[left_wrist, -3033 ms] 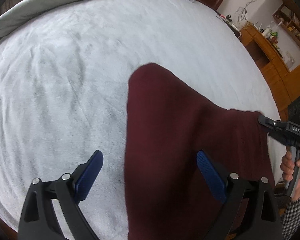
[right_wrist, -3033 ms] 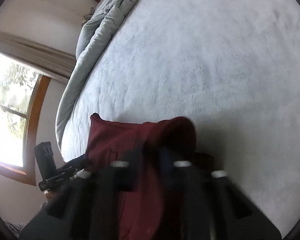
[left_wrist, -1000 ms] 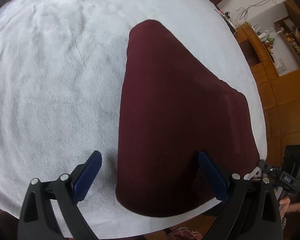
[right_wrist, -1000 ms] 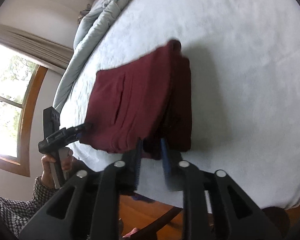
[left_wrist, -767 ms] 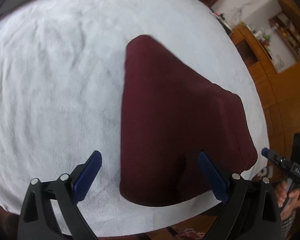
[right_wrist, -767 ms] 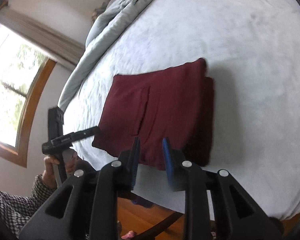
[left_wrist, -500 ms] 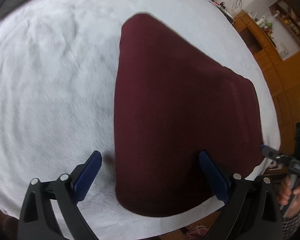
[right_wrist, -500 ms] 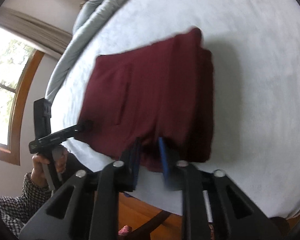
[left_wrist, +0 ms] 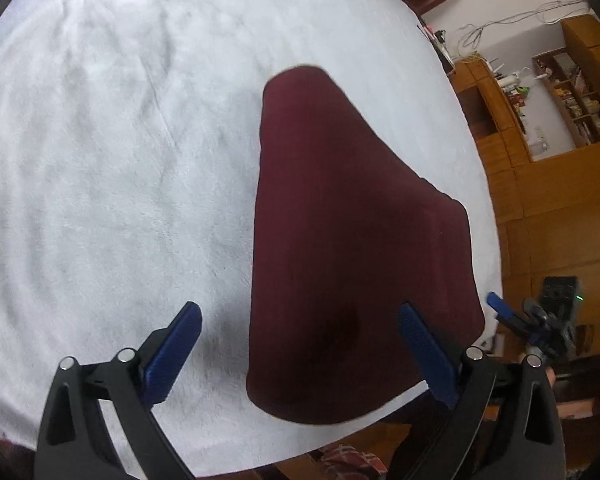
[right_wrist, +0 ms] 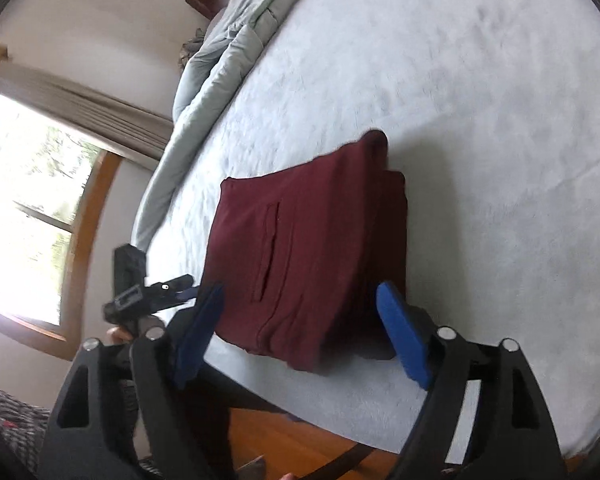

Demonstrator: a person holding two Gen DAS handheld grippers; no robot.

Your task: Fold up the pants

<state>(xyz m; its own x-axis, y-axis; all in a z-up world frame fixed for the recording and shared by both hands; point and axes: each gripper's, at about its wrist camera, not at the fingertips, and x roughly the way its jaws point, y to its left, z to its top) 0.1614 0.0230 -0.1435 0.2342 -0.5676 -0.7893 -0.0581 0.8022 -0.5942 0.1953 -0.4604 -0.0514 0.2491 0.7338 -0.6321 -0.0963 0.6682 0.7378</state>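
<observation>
The dark red pants lie folded into a compact stack near the front edge of the white bed; they also show in the right wrist view, a pocket slit on top. My left gripper is open and empty, hovering above the stack's near edge. My right gripper is open and empty, just off the stack's near side. Each gripper shows in the other's view: the right one, the left one.
A grey duvet is bunched at the far end of the bed. Wooden cabinets and shelves stand to the right. A window and the wooden floor lie beyond the bed's edge.
My right gripper, shut on the pants' edge before, has opened and let go. The stack now rests on the bed. The left gripper stays open and has shifted slightly.
</observation>
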